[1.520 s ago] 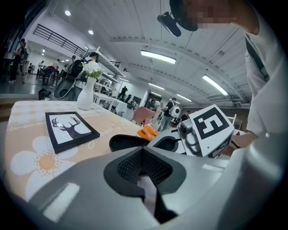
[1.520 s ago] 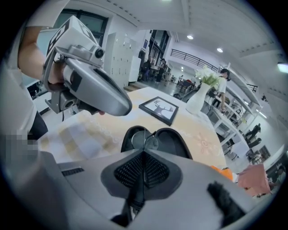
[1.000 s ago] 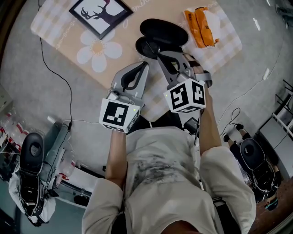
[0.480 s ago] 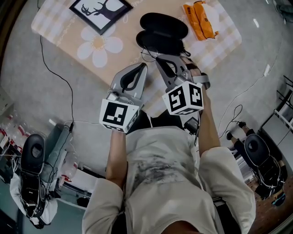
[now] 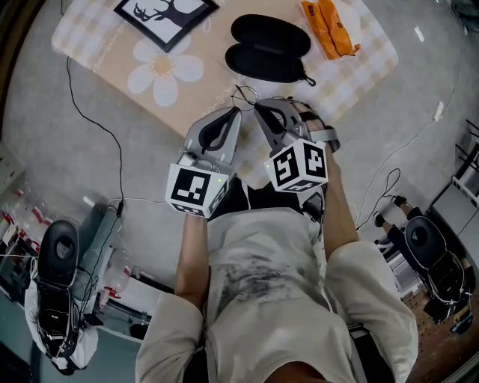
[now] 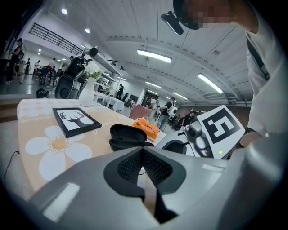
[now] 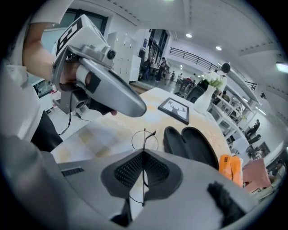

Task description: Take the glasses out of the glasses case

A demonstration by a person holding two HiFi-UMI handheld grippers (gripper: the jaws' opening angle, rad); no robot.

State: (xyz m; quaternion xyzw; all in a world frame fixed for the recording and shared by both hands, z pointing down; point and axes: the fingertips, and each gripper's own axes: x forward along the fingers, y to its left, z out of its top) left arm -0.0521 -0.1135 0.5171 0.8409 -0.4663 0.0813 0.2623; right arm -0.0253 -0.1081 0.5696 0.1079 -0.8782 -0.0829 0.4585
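The black glasses case (image 5: 269, 48) lies open on the table, both halves showing; in the right gripper view the case (image 7: 191, 146) is just beyond the jaws. My right gripper (image 5: 258, 107) is shut on the thin wire-framed glasses (image 5: 243, 96), which hang clear of the case near the table's front edge. In the right gripper view the glasses (image 7: 144, 137) stick up edge-on from between the pads. My left gripper (image 5: 236, 112) sits close beside it to the left, shut with nothing held, its tip near the glasses.
A framed deer picture (image 5: 161, 13) lies at the table's far left and an orange packet (image 5: 329, 30) at the far right. The tablecloth (image 5: 161, 71) has a daisy print. A cable (image 5: 112, 149) runs over the floor on the left.
My right gripper has pulled back from the case toward the table's front edge with the glasses in it. The case is left behind, open. The left gripper has hardly moved.
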